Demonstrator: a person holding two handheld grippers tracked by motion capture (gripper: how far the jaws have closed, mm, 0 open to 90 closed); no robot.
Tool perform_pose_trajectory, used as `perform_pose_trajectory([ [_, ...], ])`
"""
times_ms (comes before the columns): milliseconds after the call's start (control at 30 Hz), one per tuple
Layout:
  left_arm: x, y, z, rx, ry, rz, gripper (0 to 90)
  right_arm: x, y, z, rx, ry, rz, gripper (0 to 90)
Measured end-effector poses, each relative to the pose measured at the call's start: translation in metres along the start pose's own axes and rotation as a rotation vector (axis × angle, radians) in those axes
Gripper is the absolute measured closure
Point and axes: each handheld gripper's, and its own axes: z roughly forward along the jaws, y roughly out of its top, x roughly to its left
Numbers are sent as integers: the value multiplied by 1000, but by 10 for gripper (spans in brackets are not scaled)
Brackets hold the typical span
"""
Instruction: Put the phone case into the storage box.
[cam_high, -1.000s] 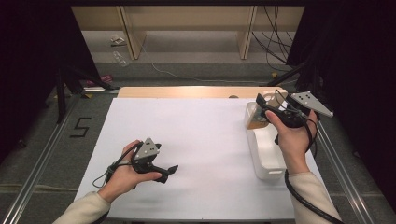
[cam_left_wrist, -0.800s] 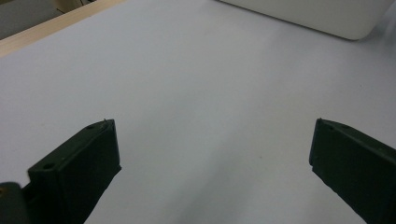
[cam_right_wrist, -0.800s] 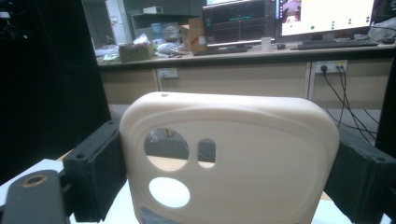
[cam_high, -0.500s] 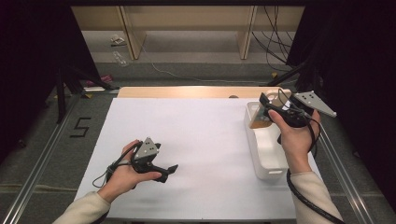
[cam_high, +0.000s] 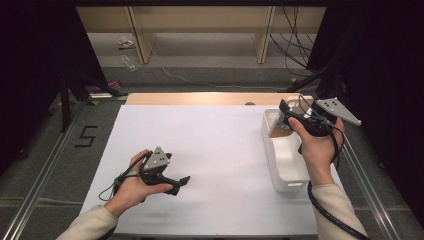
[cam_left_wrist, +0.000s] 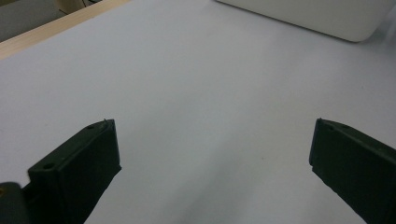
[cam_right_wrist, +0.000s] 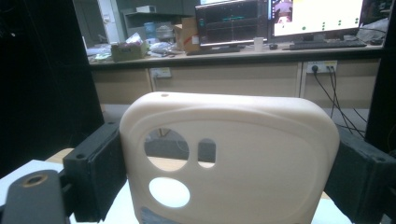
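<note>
right gripper (cam_high: 292, 114): clamped on cream plate (cam_right_wrist: 229, 158), hovering at far end of white bin (cam_high: 285, 157), barely shifted
left gripper (cam_high: 172, 181): wide, empty, unmoved on surface (cam_high: 215, 150)
meaning: placement into bin pending

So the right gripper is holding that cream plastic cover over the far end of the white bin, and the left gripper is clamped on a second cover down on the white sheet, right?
Not quite. The left gripper holds nothing: the left gripper view shows its jaws wide apart over the bare white sheet. The rest stands: the right gripper grips the cream plastic cover by its two sides, above the far end of the white bin.
</note>
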Motion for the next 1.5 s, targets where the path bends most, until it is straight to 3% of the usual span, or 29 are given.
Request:
perform_pose_trajectory([
  [967, 5, -5, -8, 1, 12, -9, 15, -14, -4, 1, 14, -49, 0, 123],
  [1500, 5, -5, -7, -1, 9, -9, 17, -16, -7, 5, 34, -73, -26, 124],
])
